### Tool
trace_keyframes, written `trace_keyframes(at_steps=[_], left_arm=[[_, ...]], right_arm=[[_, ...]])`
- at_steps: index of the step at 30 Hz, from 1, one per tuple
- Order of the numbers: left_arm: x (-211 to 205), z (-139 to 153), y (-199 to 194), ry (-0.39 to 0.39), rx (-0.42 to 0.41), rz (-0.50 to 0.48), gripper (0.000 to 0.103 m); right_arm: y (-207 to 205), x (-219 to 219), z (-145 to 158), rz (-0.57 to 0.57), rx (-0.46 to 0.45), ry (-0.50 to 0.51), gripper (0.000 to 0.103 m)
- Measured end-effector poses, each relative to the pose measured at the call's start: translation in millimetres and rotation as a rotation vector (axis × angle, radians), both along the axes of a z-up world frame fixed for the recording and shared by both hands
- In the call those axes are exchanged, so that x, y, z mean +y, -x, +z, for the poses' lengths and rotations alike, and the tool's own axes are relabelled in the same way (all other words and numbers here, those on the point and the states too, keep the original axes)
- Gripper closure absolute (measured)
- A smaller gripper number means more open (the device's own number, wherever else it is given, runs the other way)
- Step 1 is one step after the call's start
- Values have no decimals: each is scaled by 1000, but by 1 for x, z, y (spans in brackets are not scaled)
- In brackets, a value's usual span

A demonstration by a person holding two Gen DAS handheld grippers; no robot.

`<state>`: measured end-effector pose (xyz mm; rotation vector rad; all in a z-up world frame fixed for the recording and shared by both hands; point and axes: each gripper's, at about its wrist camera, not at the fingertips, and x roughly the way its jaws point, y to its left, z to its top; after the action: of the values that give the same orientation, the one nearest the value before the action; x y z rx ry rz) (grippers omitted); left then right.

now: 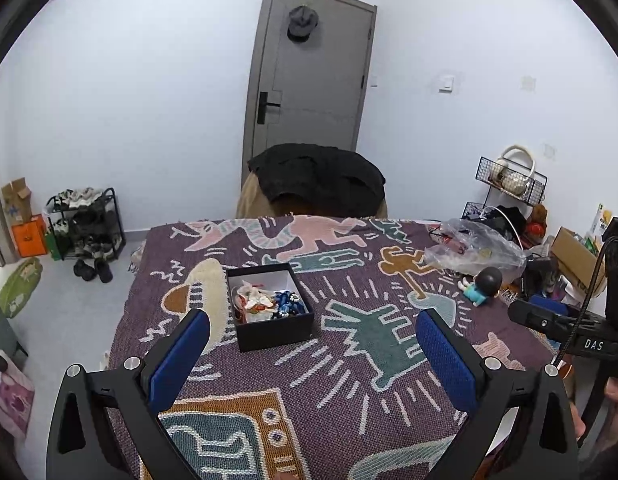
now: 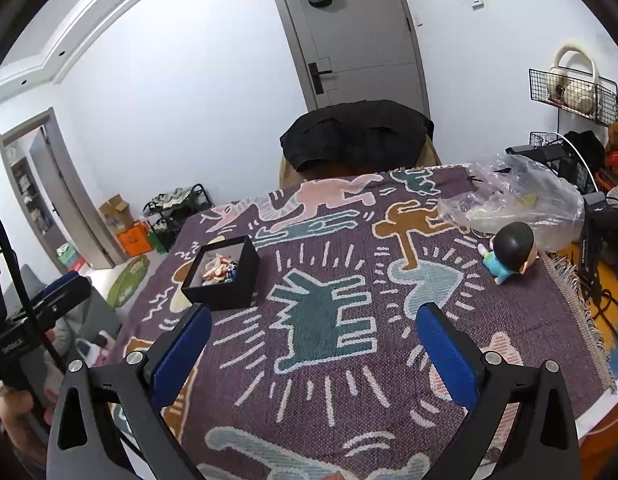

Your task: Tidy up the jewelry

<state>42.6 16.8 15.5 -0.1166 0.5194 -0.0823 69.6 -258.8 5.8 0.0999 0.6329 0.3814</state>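
A small black box (image 1: 273, 312) (image 2: 223, 276) stands open on the purple patterned cloth (image 1: 341, 392) (image 2: 349, 360) that covers the table. Inside it lies a heap of jewelry (image 1: 265, 300) (image 2: 221, 270) in white, red and blue. My left gripper (image 1: 314, 320) hovers open above the cloth, with the box just ahead near its left finger. My right gripper (image 2: 314, 316) is also open and empty, over the teal figure in the cloth, with the box ahead to its left. Neither gripper touches anything.
A small figurine (image 1: 483, 285) (image 2: 509, 252) with a black head and a crumpled clear plastic bag (image 1: 475, 252) (image 2: 521, 208) sit at the table's right side. A chair draped in black clothing (image 1: 317, 184) (image 2: 357, 136) stands behind the table. Cables and boxes crowd the right edge.
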Motion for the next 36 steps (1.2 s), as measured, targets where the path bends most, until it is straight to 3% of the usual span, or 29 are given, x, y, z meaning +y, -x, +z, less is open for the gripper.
trace_keyframes(at_steps=[36], left_arm=[[-4, -4, -5, -14, 29, 17, 0]], right_arm=[[-4, -3, -5, -10, 2, -6, 1]])
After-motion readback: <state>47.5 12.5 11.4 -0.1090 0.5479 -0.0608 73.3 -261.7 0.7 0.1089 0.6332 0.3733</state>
